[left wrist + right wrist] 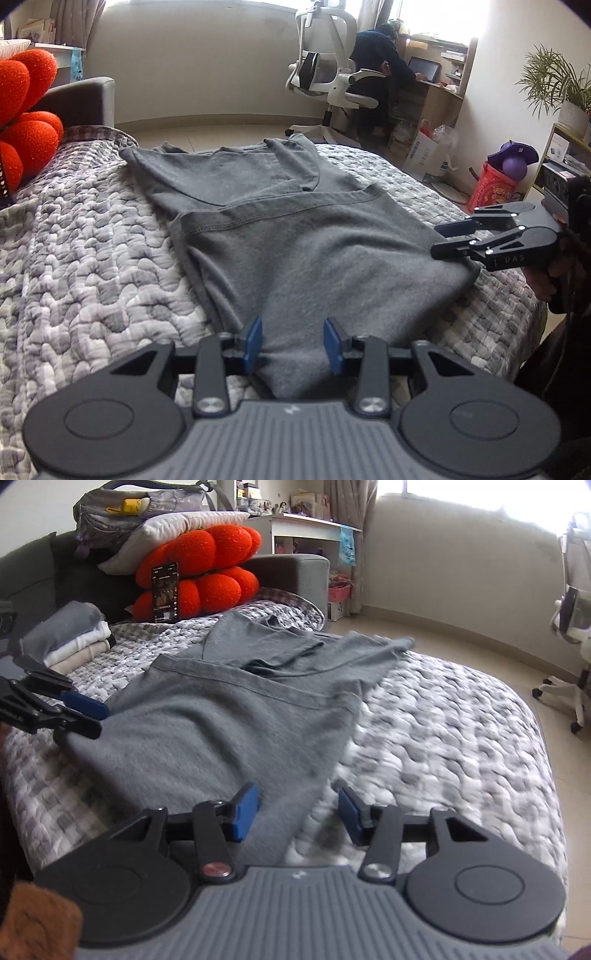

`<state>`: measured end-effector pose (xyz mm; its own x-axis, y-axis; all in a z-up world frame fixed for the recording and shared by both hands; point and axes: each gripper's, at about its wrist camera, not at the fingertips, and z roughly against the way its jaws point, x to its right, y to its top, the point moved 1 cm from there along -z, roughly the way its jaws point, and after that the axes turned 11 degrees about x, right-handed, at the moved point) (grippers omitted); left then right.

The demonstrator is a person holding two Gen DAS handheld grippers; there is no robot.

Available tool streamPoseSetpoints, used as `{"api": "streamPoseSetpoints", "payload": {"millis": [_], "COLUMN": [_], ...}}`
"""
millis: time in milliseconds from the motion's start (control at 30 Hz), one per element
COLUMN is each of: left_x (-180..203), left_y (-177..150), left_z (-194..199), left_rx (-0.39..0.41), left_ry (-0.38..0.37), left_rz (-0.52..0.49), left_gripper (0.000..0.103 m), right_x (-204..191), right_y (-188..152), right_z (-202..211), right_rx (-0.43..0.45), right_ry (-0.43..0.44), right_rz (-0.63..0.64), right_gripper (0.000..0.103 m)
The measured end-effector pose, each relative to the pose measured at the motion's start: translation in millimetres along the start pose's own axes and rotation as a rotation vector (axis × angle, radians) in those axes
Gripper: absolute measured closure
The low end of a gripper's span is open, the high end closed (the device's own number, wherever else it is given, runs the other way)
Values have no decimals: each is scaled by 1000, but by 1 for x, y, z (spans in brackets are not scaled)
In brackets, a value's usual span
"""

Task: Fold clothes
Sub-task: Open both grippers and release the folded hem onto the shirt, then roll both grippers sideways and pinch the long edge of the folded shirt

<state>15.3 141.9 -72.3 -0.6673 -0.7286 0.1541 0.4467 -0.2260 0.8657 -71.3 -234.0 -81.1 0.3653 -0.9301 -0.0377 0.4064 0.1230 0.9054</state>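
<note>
Right wrist: quilt (443, 716) beside shirt (207, 731) edge.

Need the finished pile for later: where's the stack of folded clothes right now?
In the right wrist view, the stack of folded clothes sits far left on the quilt, below the orange cushions, beyond the left gripper.

Bare quilt (443, 716) right of shirt (207, 723); folded stack (74, 638) crowds left.

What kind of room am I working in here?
Most likely a lived-in bedroom doubling as a study: a quilted bed with the grey T-shirt spread on it, a stack of folded clothes, and a white office chair at a desk with a laptop.
</note>
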Motion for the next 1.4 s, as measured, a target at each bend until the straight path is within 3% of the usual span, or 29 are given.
{"api": "streamPoseSetpoints", "payload": {"millis": [167, 200, 267, 400, 533, 667, 867, 1067, 1400], "left_x": [-4, -6, -10, -32, -59, -72, -71, -53, -44], "left_y": [-3, -4, -7, -8, -15, -24, -36, -49, -46], "left_z": [11, 14, 19, 38, 50, 50, 32, 1, -22], "left_rx": [-28, -41, -66, -48, -58, -76, -137, -241, -195], "left_ry": [26, 38, 60, -23, -89, -201, -339, -309, -319], "left_rz": [31, 40, 61, 266, 516, 706, 878, 894, 937], "left_gripper": [63, 55, 54, 46, 45, 45, 44, 44, 48], "right_x": [12, 13, 15, 31, 48, 63, 78, 76, 73], "right_y": [-5, -5, -6, -2, 7, 5, -4, -15, -21], "right_z": [16, 18, 22, 26, 29, 20, 23, 28, 11], "right_rx": [-8, -10, -19, -56, -68, -210, -336, -365, -304], "right_ry": [-45, -54, -70, -13, 50, 71, 179, 216, 307], "right_rz": [-20, -20, -31, -207, -435, -673, -931, -988, -1051], "right_gripper": [51, 51, 51, 50, 50, 49, 49, 49, 52]}}
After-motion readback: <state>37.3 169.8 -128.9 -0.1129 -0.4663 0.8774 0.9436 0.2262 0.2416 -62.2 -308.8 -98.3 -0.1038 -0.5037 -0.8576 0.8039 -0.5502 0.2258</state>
